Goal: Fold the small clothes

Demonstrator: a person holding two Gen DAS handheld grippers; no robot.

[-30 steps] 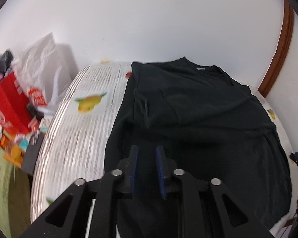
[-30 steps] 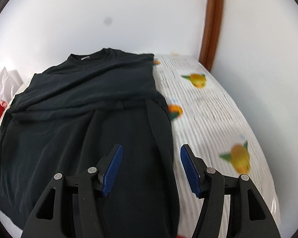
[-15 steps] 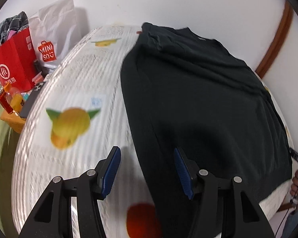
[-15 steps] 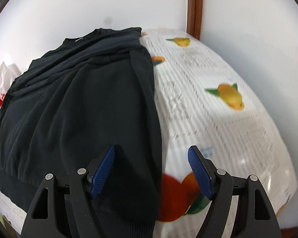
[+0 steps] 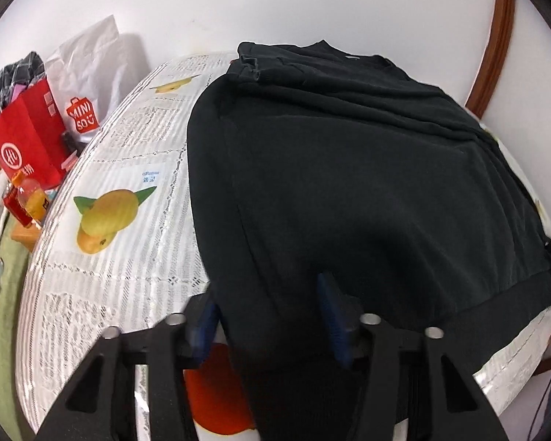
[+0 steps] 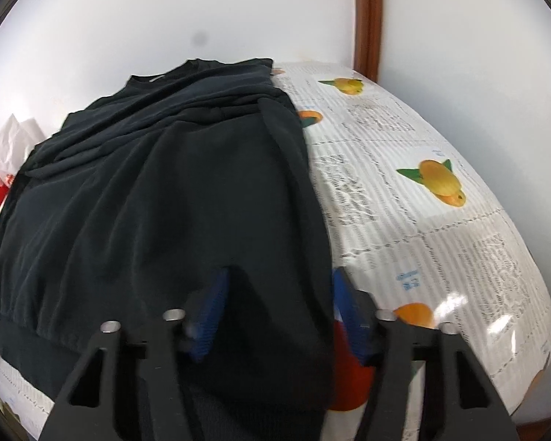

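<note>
Table (image 5: 103, 294) under a white newsprint-and-fruit-patterned cloth (image 6: 440, 257), black sweatshirt (image 5: 349, 169) spread flat across it

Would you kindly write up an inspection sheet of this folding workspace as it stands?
Surface: tablecloth with newsprint and fruit print.
Job's things: black sweatshirt lying flat, sleeves folded in.
Clutter: red bag, white bag, drink bottle beside the table.
Grippers: left gripper and right gripper open, each straddling a lower corner of the sweatshirt.
Cables: thin dark cable at the right edge.
Surroundings: white wall, brown wooden trim.
</note>
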